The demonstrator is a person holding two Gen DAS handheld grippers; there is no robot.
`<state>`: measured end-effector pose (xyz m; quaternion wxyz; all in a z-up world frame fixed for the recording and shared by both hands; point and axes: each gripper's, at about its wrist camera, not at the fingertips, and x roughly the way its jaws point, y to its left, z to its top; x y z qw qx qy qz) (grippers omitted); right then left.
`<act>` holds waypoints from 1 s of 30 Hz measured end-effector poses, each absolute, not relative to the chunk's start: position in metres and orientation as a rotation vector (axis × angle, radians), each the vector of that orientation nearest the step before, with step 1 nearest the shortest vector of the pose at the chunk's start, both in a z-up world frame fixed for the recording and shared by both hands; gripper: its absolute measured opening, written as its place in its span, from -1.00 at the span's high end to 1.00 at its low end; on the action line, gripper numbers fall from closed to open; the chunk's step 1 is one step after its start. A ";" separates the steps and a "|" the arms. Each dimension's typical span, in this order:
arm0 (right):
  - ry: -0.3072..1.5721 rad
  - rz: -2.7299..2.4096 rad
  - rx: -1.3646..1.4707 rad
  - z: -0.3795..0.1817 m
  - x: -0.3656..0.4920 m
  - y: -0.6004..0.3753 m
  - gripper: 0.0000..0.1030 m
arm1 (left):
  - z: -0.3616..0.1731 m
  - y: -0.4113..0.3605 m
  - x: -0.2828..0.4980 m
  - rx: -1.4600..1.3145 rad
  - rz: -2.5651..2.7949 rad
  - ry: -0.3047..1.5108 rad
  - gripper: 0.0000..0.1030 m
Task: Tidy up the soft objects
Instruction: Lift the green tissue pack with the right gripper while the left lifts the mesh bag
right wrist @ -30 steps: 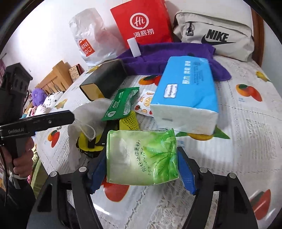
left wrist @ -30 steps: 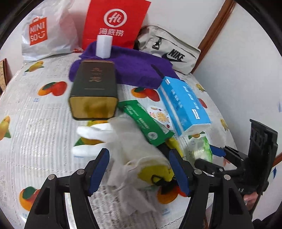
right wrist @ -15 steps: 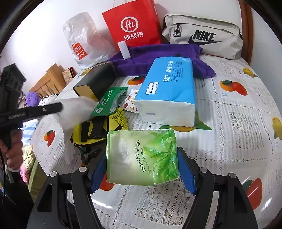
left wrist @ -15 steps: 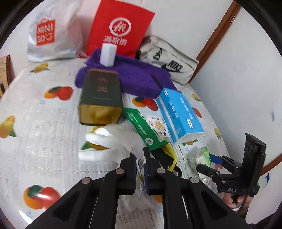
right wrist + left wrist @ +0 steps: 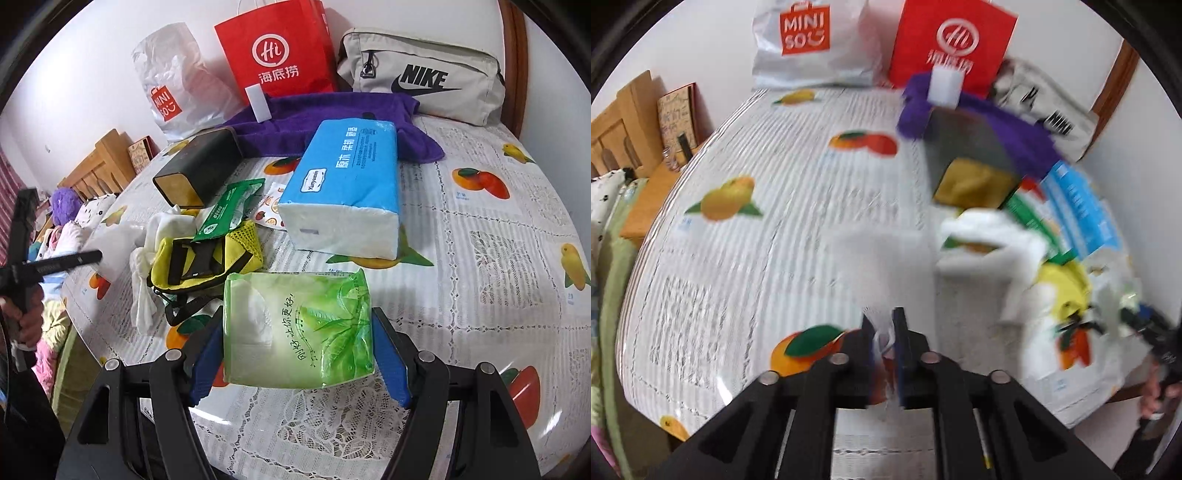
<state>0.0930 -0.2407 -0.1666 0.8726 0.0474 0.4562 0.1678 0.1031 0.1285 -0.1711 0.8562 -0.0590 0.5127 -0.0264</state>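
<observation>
The thin white sheet (image 5: 114, 247) is soft and see-through, like a tissue or a bit of plastic (too blurry to tell which). The left gripper (image 5: 884, 332) has a bit of it between its jaws, which are nearly closed and just starting to open. The sheet hangs out in front, over the bare left part of the surface (image 5: 757, 258).

The right gripper (image 5: 297, 354) has its jaws wide apart, pressed on both sides of a green tissue pack (image 5: 299, 328). The pack is soft, shiny and a little crumpled.

Past the pack lies a pile. A yellow bag (image 5: 207, 258) with black straps sits beside a white glove (image 5: 147, 291). A green packet (image 5: 229, 214) leans on the bag. A big blue tissue pack (image 5: 347, 184) lies just beside them, and a dark box (image 5: 199, 170) lies tipped over behind. Further back are a purple towel (image 5: 332, 122) with a white block (image 5: 258, 103) standing on it, a red bag (image 5: 280, 51), a white bag (image 5: 173, 81) and a grey bag (image 5: 424, 77).

The right view is sharp and shows the left gripper from the side, with a hand (image 5: 26, 317) on its handle. The left view is smeared, but it shows the open space on the surface.
</observation>
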 end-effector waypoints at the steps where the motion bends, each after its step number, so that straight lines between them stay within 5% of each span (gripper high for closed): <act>1: 0.955 0.352 0.098 -0.167 0.093 -0.240 -0.41 | -0.174 0.127 0.104 -0.103 -0.037 1.088 0.47; 5: 0.965 0.351 0.100 -0.167 0.093 -0.241 -0.42 | -0.176 0.124 0.103 -0.036 0.006 1.052 -0.39; 19: 0.986 0.333 0.102 -0.171 0.095 -0.241 -0.42 | -0.200 0.097 0.130 0.001 0.015 1.038 -0.69; 25: 0.997 0.277 0.049 -0.178 0.099 -0.240 -0.41 | -0.198 0.096 0.128 0.007 -0.001 0.989 -0.52; 30: 0.999 0.222 0.015 -0.185 0.103 -0.241 -0.41 | -0.192 0.094 0.125 0.015 -0.037 0.960 0.30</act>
